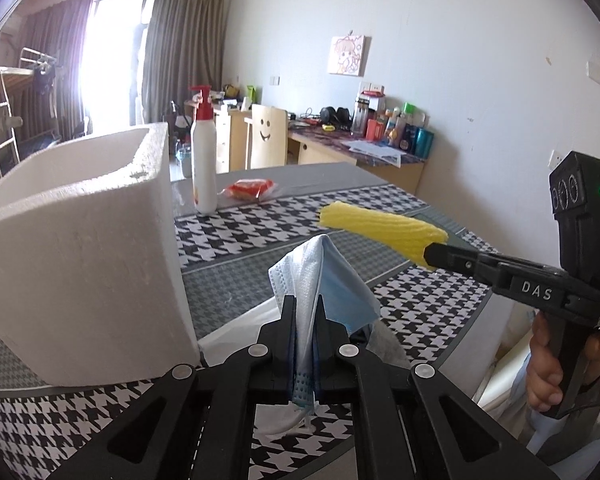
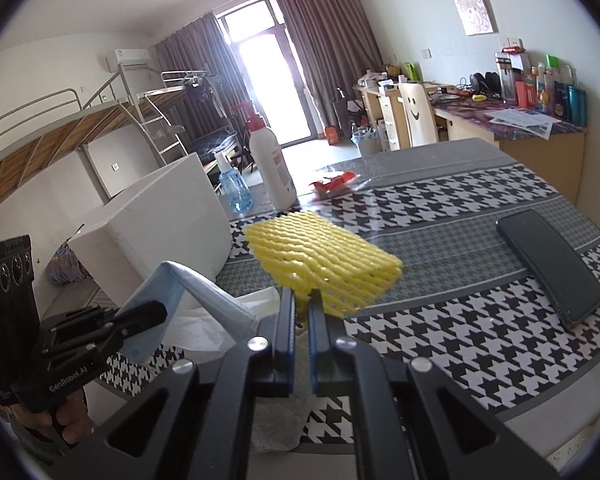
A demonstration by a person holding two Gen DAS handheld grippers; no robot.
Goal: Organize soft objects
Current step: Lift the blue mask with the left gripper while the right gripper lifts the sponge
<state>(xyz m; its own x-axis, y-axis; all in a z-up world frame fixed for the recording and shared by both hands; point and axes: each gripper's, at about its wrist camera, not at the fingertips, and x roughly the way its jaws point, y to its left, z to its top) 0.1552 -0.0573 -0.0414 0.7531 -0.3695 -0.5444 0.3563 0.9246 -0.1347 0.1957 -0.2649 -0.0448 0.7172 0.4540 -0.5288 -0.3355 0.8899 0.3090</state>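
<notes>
Left wrist view shows, nearest the lens, the left gripper (image 1: 305, 312) with its jaws clamped together on a folded blue face mask (image 1: 324, 276), which stands up out of the fingers clear of the table (image 1: 420, 312) and hangs a little way out beneath them. Just to its right the right gripper (image 1: 434, 256), carried in a hand (image 1: 548, 368), pinches the end of a yellow foam net sleeve (image 1: 380, 228), which sticks out level above the houndstooth cloth without touching it. Right wrist view confirms this: those jaws are pressed onto the near corner of the sleeve, and the mask sits beside it to the left, with a crumpled white tissue (image 2: 220, 320) lying on the cloth beneath the mask. A white foam box (image 1: 76, 264) stands on the table just left of the mask, its open top facing up. A dark phone (image 2: 550, 264) lies flat on the right side of the table, well apart from both grippers. Farther back a white pump bottle (image 1: 203, 160) with a red head stands upright, a red snack packet (image 1: 250, 190) beside it, and a blue sanitizer bottle (image 2: 233, 186) behind the box.
</notes>
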